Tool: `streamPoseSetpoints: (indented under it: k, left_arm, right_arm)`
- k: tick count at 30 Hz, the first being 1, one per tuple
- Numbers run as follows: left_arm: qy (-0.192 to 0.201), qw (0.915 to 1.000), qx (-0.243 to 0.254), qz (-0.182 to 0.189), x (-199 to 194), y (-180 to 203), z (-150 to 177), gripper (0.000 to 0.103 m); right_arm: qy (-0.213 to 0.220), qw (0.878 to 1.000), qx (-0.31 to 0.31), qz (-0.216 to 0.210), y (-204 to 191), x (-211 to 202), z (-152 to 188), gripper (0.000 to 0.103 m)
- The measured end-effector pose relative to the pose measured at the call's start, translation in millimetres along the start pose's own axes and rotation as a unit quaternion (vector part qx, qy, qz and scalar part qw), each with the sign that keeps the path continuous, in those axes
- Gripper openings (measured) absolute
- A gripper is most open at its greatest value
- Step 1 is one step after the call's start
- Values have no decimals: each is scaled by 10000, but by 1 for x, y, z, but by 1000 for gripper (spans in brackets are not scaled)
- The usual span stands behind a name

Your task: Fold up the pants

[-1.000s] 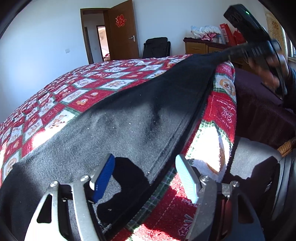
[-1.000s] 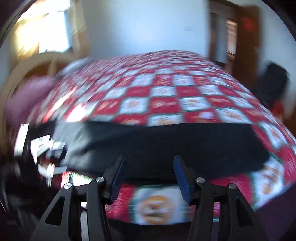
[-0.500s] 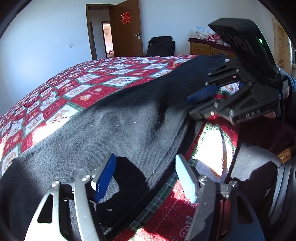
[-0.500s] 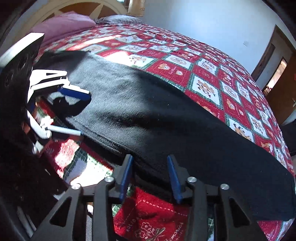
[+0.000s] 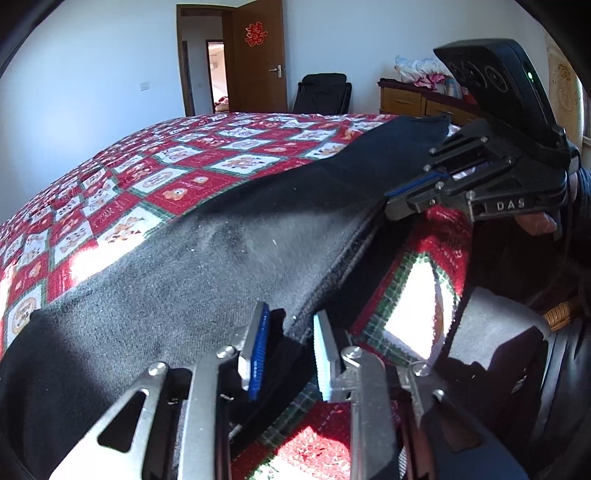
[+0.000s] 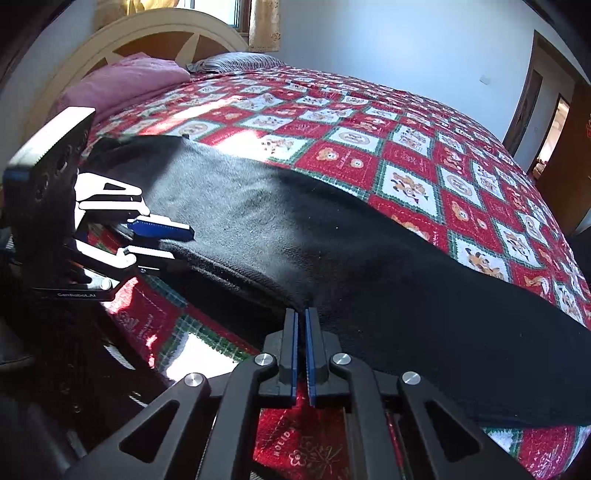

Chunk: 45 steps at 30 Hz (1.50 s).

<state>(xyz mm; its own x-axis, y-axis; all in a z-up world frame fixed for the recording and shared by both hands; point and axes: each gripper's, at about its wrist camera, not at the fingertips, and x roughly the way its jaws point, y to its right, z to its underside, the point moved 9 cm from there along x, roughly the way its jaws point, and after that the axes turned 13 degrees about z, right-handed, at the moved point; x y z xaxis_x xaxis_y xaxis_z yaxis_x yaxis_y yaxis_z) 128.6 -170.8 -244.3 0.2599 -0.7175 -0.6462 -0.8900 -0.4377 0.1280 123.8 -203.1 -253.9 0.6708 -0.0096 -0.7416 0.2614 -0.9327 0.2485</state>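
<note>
**Two grippers pinch the edge of the black pants**

The black pants [image 6: 332, 236] lie stretched out long on the bed, along its near edge. Under them is a red, white and green bedspread [image 6: 406, 158] with little bears in squares.

The right hand-held gripper [image 6: 301, 325] has its jaws pressed tight together. A thin bit of the pants' near edge is caught between its blue pads.

The left hand-held gripper [image 5: 290, 334] is at the thick hem of the pants. Its jaws are closing, and the hem sits between them. In the right wrist view the blue pad lies on top of the cloth and the other finger is under it.

A pink pillow [image 6: 125, 79] rests by the headboard [image 6: 155, 33]. A brown door [image 5: 258, 55] stands open at the far wall.
</note>
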Motion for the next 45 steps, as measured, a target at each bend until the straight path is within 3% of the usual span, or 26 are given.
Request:
streamPoseSetpoints:
  k: [4, 10, 13, 16, 18, 19, 25, 28, 30, 32, 38, 45]
  left_arm:
    - [-64, 9999, 84, 45, 3, 7, 4, 25]
    - [-4, 9999, 57, 88, -1, 6, 4, 25]
    - [-84, 9999, 34, 120, 3, 6, 10, 25]
    - [-87, 9999, 113, 96, 2, 8, 10, 25]
    - [6, 9999, 154, 16, -6, 10, 7, 30]
    - [77, 9998, 159, 67, -11, 12, 5, 38]
    - [522, 9984, 74, -210, -33, 2, -10, 65]
    - [435, 9975, -124, -548, -24, -20, -10, 66]
    - [295, 9966, -310, -705, -15, -35, -4, 66]
    - [157, 9966, -452, -675, -6, -42, 5, 66]
    - [97, 9971, -212, -719, -6, -30, 14, 75]
    - [31, 9974, -144, -703, -11, -25, 15, 75]
  right_arm:
    - [-300, 9995, -112, -13, -5, 17, 17, 3]
    - [-193, 9997, -14, -141, -3, 9, 15, 3]
    - [-440, 9987, -185, -157, -9, 20, 25, 3]
    - [-400, 9988, -266, -121, -11, 20, 26, 4]
    - [-415, 9987, -220, -185, -7, 13, 24, 6]
    - [-392, 9989, -203, -143, -4, 9, 22, 7]
    - [-119, 9986, 116, 503, 28, -7, 13, 10]
    - [-238, 9939, 309, 1029, 46, 8, 14, 22]
    - [-364, 9916, 378, 1181, 52, 19, 18, 37]
    - [-374, 9914, 337, 1210, 53, 25, 23, 37]
    - [-544, 9910, 297, 1185, 51, 27, 31, 37]
    - [-693, 9897, 21, 1250, 47, 22, 35, 37]
